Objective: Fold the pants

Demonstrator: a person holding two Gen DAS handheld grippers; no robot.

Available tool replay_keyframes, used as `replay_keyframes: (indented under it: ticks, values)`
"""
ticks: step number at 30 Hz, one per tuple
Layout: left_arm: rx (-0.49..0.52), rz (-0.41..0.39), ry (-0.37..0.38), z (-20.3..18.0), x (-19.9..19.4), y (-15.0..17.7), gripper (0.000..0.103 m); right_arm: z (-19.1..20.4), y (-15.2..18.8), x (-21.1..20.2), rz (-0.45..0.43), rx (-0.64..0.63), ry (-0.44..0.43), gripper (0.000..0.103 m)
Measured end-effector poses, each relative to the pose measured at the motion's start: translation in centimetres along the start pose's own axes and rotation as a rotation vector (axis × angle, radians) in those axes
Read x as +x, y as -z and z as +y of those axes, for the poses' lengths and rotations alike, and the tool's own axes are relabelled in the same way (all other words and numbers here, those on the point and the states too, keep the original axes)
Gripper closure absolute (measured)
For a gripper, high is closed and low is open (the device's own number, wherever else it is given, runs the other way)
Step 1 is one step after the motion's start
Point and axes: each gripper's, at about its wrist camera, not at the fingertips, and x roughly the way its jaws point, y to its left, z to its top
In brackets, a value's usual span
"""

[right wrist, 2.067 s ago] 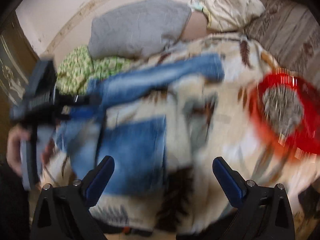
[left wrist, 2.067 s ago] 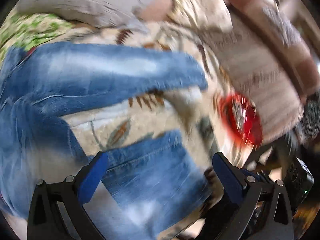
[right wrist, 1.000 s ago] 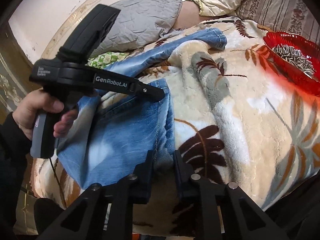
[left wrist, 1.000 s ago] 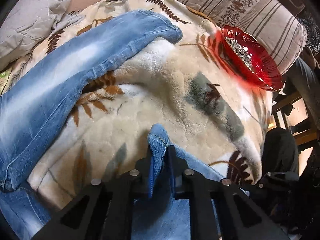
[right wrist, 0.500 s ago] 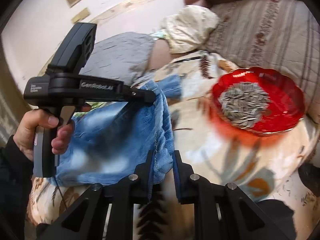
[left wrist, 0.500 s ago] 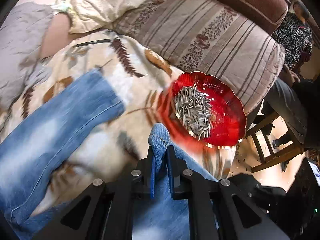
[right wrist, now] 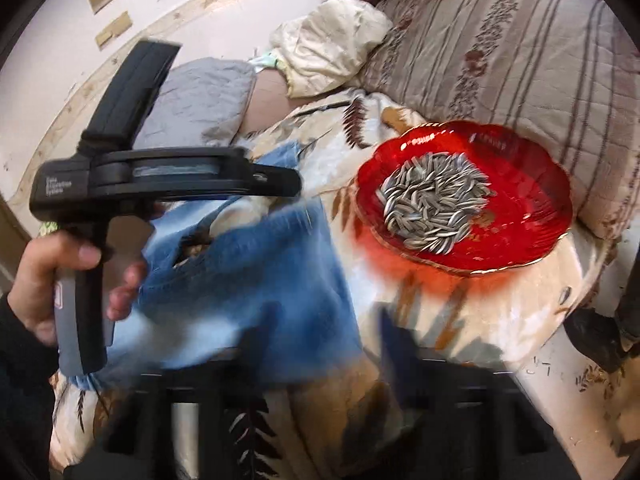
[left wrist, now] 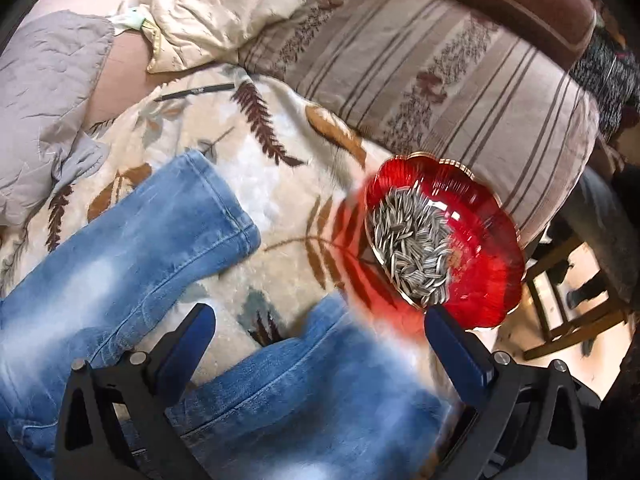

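I'm looking down both wrist cameras at once, and my left gripper (left wrist: 316, 332) has its jaws swinging wide open, blue pads far apart, nothing clamped; the denim hem lies loose beneath and between them. The jeans (left wrist: 132, 264) are spread across the leaf-print blanket (left wrist: 280, 176), one leg stretching up toward the blanket's middle with its cuff flat, the other leg's end right under my left fingers at the near edge. From the right wrist view the same jeans (right wrist: 248, 280) show as a blurred blue heap on the blanket's left part. My right gripper (right wrist: 320, 336) is opening too; its fingers are smeared by motion, standing apart, and the denim edge sits by the left one, though I can't tell whether it touches. A hand (right wrist: 60, 276) wraps the left gripper's handle at the left of that view. The red bowl (left wrist: 496, 264) of seeds (left wrist: 412, 252) rests on the blanket near its right edge, just beside the loose hem. A black pen (left wrist: 196, 91) lies at the blanket's far edge. Beyond that are a grey pillow (left wrist: 44, 92), a cream cushion (left wrist: 216, 12) and a striped cushion (left wrist: 440, 80).
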Motion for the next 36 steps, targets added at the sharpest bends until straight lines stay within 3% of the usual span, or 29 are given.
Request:
replay_keyframes:
  ticks: [2, 10, 14, 21, 23, 29, 33, 36]
  values:
    - [0.0, -0.018, -0.025, 0.3, -0.6, 0.1, 0.0, -0.2, -0.1, -0.9, -0.046, 0.003, 0.024, 0.019]
    - [-0.027, -0.085, -0.127, 2.7, -4.8, 2.1, 0.0, 1.0, -0.6, -2.4, -0.08, -0.053, 0.066, 0.018]
    - [-0.097, -0.112, -0.253, 6.0, -9.0, 4.8, 0.0, 2.5, -0.6, -2.6, -0.079, -0.091, 0.055, 0.018]
    - [-0.294, -0.104, -0.497, 14.0, -21.0, 14.1, 0.0, 8.8, -0.6, -1.4, -0.078, -0.213, -0.054, 0.018]
    - [-0.371, -0.089, -0.602, 16.1, -25.3, 17.5, 0.0, 11.4, -0.3, -0.7, -0.07, -0.254, -0.097, 0.018]
    - [-0.561, -0.02, -0.81, 18.0, -35.7, 26.4, 0.0, 20.8, 1.2, 1.2, -0.026, -0.385, -0.275, 0.018]
    - [-0.638, 0.064, -0.876, 17.7, -38.3, 31.2, 0.0, 27.1, 1.9, 1.8, -0.019, -0.474, -0.369, 0.018]
    - [-0.705, 0.08, -0.866, 18.1, -37.6, 34.8, 0.0, 30.2, 2.6, 2.1, -0.002, -0.517, -0.407, 0.016]
